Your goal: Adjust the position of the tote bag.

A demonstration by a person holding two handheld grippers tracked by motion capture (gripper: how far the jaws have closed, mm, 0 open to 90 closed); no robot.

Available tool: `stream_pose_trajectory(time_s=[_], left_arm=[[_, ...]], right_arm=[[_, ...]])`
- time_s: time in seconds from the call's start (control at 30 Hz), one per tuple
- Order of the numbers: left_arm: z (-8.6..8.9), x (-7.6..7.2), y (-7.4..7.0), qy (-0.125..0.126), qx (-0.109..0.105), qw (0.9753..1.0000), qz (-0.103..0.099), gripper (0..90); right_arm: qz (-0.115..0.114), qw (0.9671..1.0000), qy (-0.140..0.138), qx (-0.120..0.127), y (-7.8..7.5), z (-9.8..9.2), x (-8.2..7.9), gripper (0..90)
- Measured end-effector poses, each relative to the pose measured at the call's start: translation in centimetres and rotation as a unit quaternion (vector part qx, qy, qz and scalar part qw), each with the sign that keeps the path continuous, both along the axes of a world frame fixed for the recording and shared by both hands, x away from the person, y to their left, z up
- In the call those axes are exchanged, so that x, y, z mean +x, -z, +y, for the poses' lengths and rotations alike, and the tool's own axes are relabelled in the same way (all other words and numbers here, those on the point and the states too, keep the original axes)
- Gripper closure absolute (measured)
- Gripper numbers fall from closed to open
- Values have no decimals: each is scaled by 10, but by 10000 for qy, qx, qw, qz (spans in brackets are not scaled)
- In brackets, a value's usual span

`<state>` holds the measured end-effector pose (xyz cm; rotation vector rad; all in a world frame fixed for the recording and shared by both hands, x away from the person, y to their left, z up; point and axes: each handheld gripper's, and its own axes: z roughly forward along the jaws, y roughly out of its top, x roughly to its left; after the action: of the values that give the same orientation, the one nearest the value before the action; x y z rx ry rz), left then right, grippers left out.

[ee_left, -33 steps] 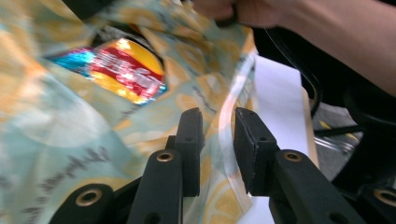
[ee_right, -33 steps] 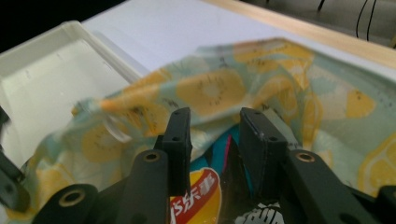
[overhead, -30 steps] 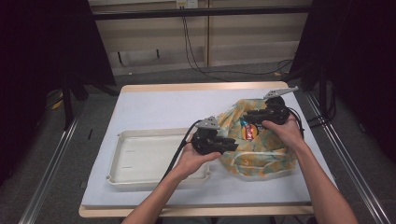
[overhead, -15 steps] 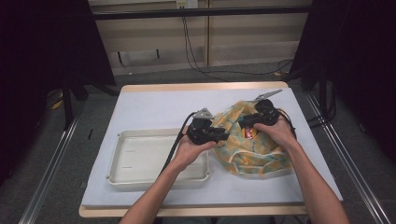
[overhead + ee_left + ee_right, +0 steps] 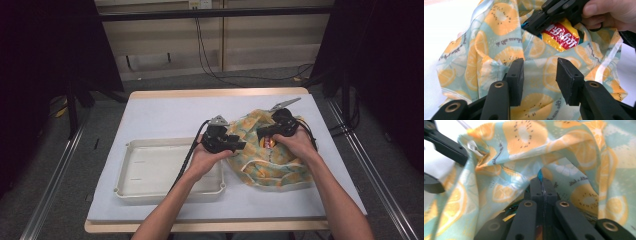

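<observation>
A cloth bag (image 5: 280,165) printed with orange slices lies bunched on the right of the table. In its mouth sits a red and yellow snack packet (image 5: 560,35), also seen at the bag's opening in the high view (image 5: 270,143). My right gripper (image 5: 542,182) reaches into the bag and is shut on the packet's thin top edge; in the high view this right gripper (image 5: 266,134) sits over the bag's middle. My left gripper (image 5: 539,67) is open just in front of the bag's near wall, with fabric behind its jaws. From above, the left gripper (image 5: 239,146) is at the bag's left edge.
A white plastic tray (image 5: 150,187) lies left of the bag, under my left forearm. The white tabletop (image 5: 165,115) stretches behind both. Cables trail from each gripper. Dark floor and metal rails flank the table.
My left gripper has moved away from the person, up to the bag's left edge. The bag has been drawn into a tighter heap. The right gripper has shifted slightly left.
</observation>
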<state>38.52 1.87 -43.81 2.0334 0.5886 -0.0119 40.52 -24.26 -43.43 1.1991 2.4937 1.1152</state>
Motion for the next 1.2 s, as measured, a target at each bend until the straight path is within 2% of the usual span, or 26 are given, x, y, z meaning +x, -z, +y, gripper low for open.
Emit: stream_pose_trajectory(time_s=[0.07, 0.13, 0.23, 0.33, 0.47, 0.5, 0.6, 0.67, 0.7, 0.73, 0.83, 0.87, 0.9, 0.93, 0.97, 1.07, 1.13, 1.17, 1.2], left_arm=[[0, 0, -2, -5, 18, 10000, -50, 571], [-1, 1, -4, -4, -60, 10000, -14, 583], [-4, 1, -5, 92, -92, 9999, -16, 613], [-5, 2, -4, 58, 34, 10000, -38, 613], [-6, 1, -6, 125, 1, 9999, -55, 604], [-6, 0, -8, 74, -9, 9999, -97, 605], [-8, -2, -16, 113, -249, 9994, -199, 613], [-11, -2, -22, 164, -263, 9991, -286, 636], [-11, -1, -24, 207, -337, 9988, -300, 657], [-11, 0, -25, 200, -414, 9985, -307, 664], [-11, 2, -27, 96, -425, 9984, -373, 659], [-13, 4, -26, 59, -372, 9986, -363, 643], [-15, 7, -24, 52, -316, 9989, -349, 593], [-16, 9, -22, -73, -256, 9991, -321, 545], [-17, 11, -20, -51, -280, 9991, -304, 492], [-20, 18, -13, -92, -181, 9996, -204, 446], [-22, 20, -10, -84, -129, 9998, -144, 483], [-22, 21, -8, -21, -81, 9998, -167, 567], [-21, 22, -7, -29, -112, 9999, -124, 771]], right_arm=[[-29, 9997, 58, 243, -2, -7, -5, 900], [-127, 9994, 69, 315, -5, -12, -9, 900], [-222, 9990, 81, 382, -11, -17, -15, 900], [-344, 9983, 84, 467, -18, -21, -23, 900], [-467, 9975, 114, 509, -23, -27, -34, 900], [-476, 9974, 102, 538, -24, -29, -35, 900], [-523, 9965, 134, 642, -26, -31, -37, 900], [-525, 9965, 122, 637, -26, -29, -37, 900], [-527, 9967, 82, 609, -25, -27, -37, 900], [-530, 9968, 74, 589, -24, -26, -37, 900], [-523, 9973, 5, 522, -23, -22, -38, 900], [-509, 9971, -36, 556, -23, -21, -38, 900], [-514, 9971, -35, 561, -24, -19, -39, 900], [-541, 9969, -69, 566, -24, -19, -39, 900], [-531, 9970, -79, 553, -25, -17, -40, 900], [-513, 9972, -136, 521, -25, -15, -42, 900], [-534, 9970, -184, 524, -25, -14, -43, 900], [-547, 9970, -193, 506, -25, -13, -43, 900], [-560, 9970, -197, 503, -26, -13, -43, 900]])
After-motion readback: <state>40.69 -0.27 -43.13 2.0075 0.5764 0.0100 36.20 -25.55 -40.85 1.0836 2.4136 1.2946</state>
